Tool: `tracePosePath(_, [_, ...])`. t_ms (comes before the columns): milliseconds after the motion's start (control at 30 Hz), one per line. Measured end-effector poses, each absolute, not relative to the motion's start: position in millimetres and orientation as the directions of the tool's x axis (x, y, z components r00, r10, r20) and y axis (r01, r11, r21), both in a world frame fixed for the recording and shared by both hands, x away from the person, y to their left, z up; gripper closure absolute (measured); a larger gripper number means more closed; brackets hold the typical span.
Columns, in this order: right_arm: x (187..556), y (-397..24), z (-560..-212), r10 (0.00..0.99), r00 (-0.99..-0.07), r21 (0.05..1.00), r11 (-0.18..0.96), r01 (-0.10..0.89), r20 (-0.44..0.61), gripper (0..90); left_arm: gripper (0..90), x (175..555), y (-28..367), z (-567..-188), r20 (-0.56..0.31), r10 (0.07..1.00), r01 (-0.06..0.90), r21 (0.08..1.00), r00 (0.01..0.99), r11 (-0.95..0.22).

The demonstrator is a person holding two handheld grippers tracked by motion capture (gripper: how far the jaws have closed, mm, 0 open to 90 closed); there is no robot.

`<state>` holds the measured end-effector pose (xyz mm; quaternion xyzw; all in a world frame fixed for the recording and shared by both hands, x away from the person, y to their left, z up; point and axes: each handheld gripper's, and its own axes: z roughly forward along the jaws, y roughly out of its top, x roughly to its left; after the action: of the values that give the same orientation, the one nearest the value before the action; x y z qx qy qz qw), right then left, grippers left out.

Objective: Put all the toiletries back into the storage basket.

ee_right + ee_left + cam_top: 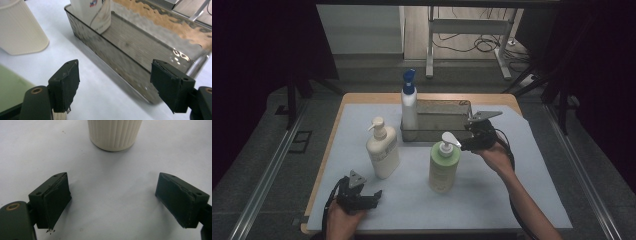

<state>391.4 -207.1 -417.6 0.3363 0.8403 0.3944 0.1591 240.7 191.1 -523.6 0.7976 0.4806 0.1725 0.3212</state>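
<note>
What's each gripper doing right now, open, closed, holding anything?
Left gripper: open, empty, facing the cream bottle.
Right gripper: open, empty, beside the metal tray.

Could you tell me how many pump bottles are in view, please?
3: a white bottle standing in the metal bin, a cream bottle left of centre, and a green bottle in front of the bin.

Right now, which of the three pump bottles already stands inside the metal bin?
The blue-pump white bottle, at the metal bin's left end; the cream bottle and green bottle stand on the mat.
</note>
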Motion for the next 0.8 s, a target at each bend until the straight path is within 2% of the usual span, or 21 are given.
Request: tracePosePath(800, [339.5, -245.6, -429.5, 0.702, -0.712, 0.772, 0.455, 0.443, -0.005, 20.7, 11.9, 240.7, 191.2, -523.6, -0.034, 0.877, 0.655, 0.678, 0.479, -0.332])
